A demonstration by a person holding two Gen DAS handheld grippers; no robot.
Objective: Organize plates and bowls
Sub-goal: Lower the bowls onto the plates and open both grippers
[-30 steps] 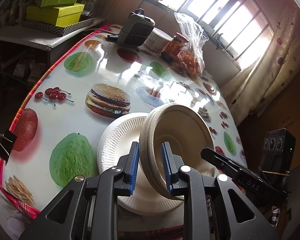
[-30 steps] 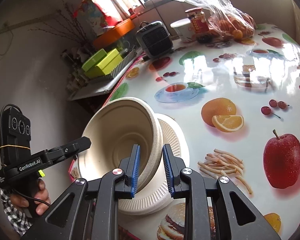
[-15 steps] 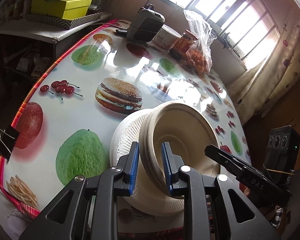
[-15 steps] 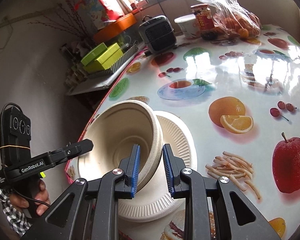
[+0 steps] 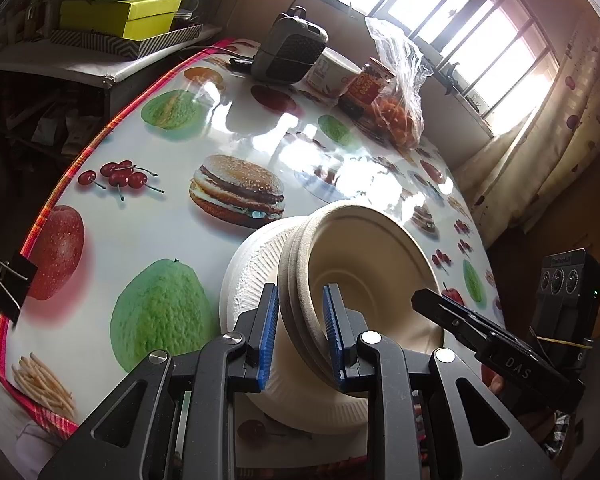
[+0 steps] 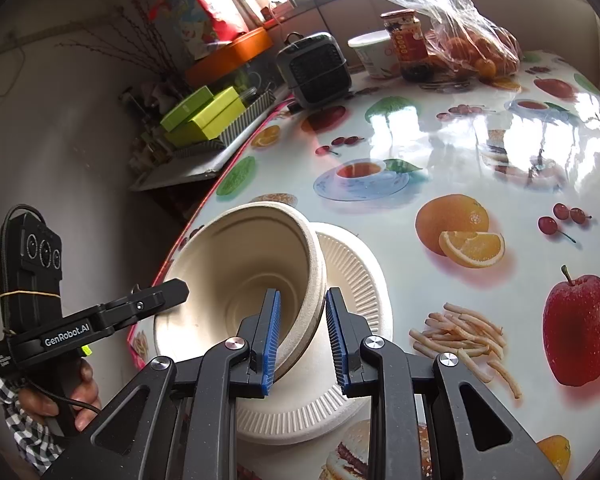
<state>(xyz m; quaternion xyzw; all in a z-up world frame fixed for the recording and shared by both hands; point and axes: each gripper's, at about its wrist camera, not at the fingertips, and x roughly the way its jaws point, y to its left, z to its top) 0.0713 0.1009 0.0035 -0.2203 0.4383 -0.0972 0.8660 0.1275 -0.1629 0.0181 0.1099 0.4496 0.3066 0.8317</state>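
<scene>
- Bowl stack [image 5: 364, 280] tipped on edge, mouth sideways, sitting over white paper plate [image 5: 252, 272] near table [image 5: 140, 216] edge.
- Left gripper [image 5: 300, 336] straddling stack's near rim: one blue pad [image 5: 269, 336] outside the wall, other pad inside the cavity.
- Left jaws narrowed onto rim, both pads against the wall; clamped on bowl stack.
- Right gripper [image 6: 302, 340] on opposite rim of same bowl stack [image 6: 252, 276]: left pad [image 6: 271, 340] inside the cavity, right pad outside.
- Right inner pad touching rim; small gap visible between wall and outer pad, so firm clamp vs loose straddle not readable.
- Plate [image 6: 352, 280] flat under the stack, fluted rim showing beside right gripper's outer finger.
- Bowls: beige moulded pulp, matte, slightly grainy, round, stepped rings at base; several nested rims visible as layered edges.
- Plate: white, thin, ribbed border, smooth centre.
- Pads: blue, ribbed; fingers black plastic with metal pivot pins.
- Table: round, glossy printed cloth with fruit, burger [image 5: 236, 192] and fries pictures, strong window glare.
- Far side: grey fan heater [image 5: 288, 52], tub, red jar [image 5: 366, 88], clear bag of oranges [image 5: 400, 116], well apart from stack.
</scene>
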